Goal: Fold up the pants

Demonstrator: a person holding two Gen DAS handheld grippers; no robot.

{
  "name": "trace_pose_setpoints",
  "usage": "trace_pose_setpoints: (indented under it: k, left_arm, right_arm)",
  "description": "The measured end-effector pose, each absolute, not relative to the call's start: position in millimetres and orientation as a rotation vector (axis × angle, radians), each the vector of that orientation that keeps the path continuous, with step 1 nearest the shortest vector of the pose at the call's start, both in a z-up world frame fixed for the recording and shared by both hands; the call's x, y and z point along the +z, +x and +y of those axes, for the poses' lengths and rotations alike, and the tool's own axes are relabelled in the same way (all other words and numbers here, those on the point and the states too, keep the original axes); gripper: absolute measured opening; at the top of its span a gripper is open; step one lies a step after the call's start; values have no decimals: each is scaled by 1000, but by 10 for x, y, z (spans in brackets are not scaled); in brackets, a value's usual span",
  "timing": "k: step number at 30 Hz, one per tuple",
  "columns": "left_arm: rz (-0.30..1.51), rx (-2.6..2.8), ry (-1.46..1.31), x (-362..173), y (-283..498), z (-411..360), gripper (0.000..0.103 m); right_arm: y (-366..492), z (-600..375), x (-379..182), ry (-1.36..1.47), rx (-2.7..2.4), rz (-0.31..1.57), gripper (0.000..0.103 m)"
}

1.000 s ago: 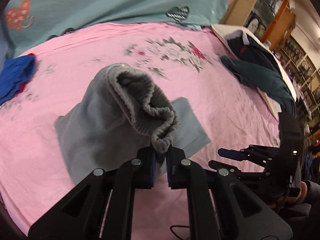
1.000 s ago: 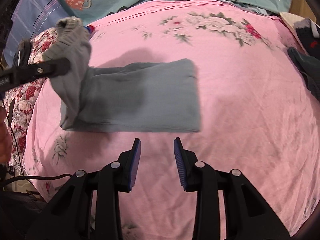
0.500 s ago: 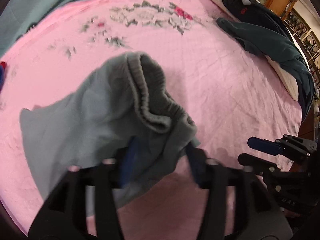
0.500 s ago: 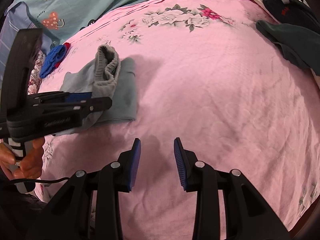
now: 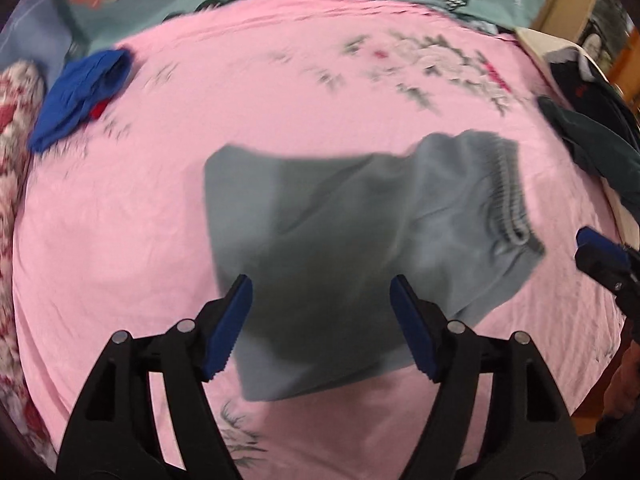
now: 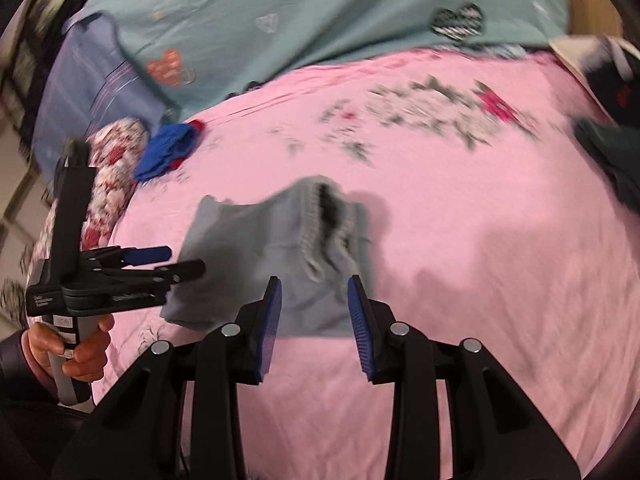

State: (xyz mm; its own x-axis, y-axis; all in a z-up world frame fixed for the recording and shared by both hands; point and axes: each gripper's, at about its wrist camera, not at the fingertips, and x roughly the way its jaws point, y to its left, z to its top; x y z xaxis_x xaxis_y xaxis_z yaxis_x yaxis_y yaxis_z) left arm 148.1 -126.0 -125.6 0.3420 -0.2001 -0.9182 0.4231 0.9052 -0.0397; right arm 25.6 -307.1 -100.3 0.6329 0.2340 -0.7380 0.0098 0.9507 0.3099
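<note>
The grey pants (image 5: 344,248) lie folded in a bundle on the pink bedsheet (image 5: 120,240), ribbed waistband (image 5: 508,196) on top at the right. My left gripper (image 5: 320,328) is open and empty just above their near edge. In the right wrist view the pants (image 6: 280,256) lie ahead with the waistband (image 6: 324,216) gaping open. My right gripper (image 6: 314,330) is open and empty over their near edge. The left gripper (image 6: 176,262) shows at their left side, held by a hand.
A blue and red garment (image 5: 80,92) lies at the far left. Dark clothes (image 5: 588,136) are piled at the right edge of the bed. A teal patterned cover (image 6: 320,16) runs along the far side, and a floral pillow (image 6: 108,184) lies at the left.
My left gripper let go of the waistband and opened wide. The pants dropped onto their lower half on the bed. My right gripper moved in over the pants.
</note>
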Motion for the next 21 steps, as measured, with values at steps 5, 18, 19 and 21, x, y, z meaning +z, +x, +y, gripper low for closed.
trace_pose_setpoints:
  k: [5, 18, 19, 21]
  left_arm:
    - [1218, -381, 213, -1526, 1387, -1074, 73]
    - [1275, -409, 196, -1709, 1417, -968, 90]
    - [1275, -412, 192, -1707, 1420, -960, 90]
    - [1272, -417, 196, -1688, 1414, -954, 90]
  right_arm:
    - [646, -2945, -1239, 210, 117, 961, 34]
    - [432, -3241, -1070, 474, 146, 934, 7]
    - [398, -3285, -1091, 505, 143, 944, 7]
    - [349, -3338, -1199, 514, 109, 969, 7]
